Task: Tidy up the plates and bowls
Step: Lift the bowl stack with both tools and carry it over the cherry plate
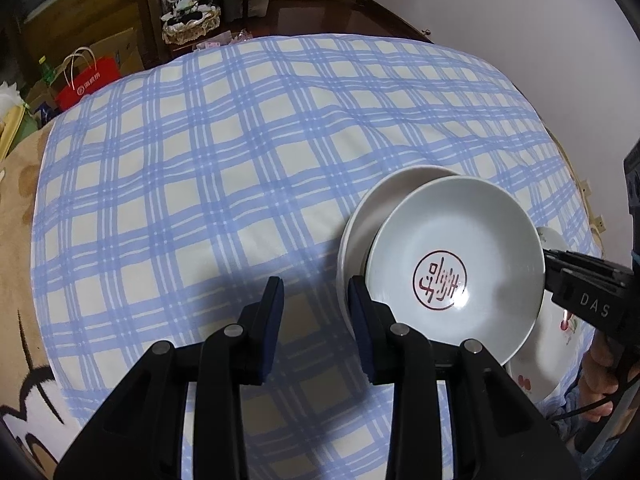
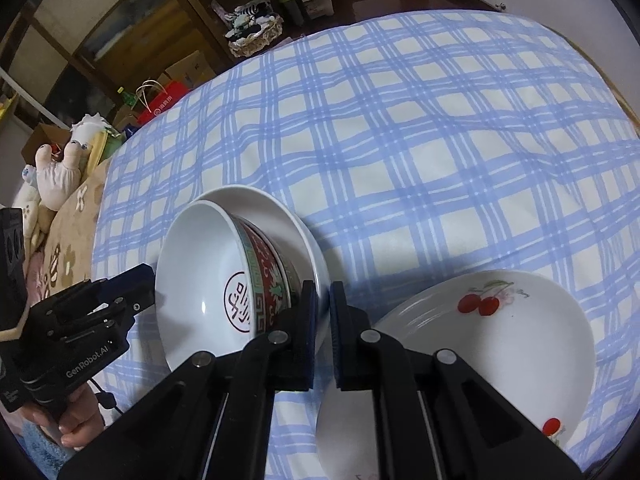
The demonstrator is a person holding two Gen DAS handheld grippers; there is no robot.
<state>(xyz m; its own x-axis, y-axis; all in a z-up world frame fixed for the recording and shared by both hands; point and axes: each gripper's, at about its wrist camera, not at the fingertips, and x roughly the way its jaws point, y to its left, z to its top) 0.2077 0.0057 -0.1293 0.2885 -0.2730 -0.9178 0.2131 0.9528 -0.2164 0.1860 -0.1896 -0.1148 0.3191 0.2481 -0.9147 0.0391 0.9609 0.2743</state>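
Note:
A white bowl [image 1: 456,248] with a red seal inside and a red patterned outside [image 2: 272,276] leans tilted in a plain white plate [image 1: 360,216]. The plate's rim [image 2: 308,236] runs into the narrow gap of my right gripper [image 2: 323,312], which is shut on it. From the left wrist view the right gripper [image 1: 550,268] reaches in behind the bowl's right edge. My left gripper [image 1: 316,300] is open over bare cloth, its right finger [image 1: 360,312] against the bowl's near rim. A cherry-printed plate [image 2: 500,340] lies flat under the right gripper.
The dishes rest on a blue checked cloth [image 1: 240,160] over a soft surface. A tan patterned blanket [image 1: 16,240] and plush toys [image 2: 56,176] lie to the left. Cabinets, a lace basket [image 1: 192,20] and bags [image 1: 88,80] stand beyond the far edge.

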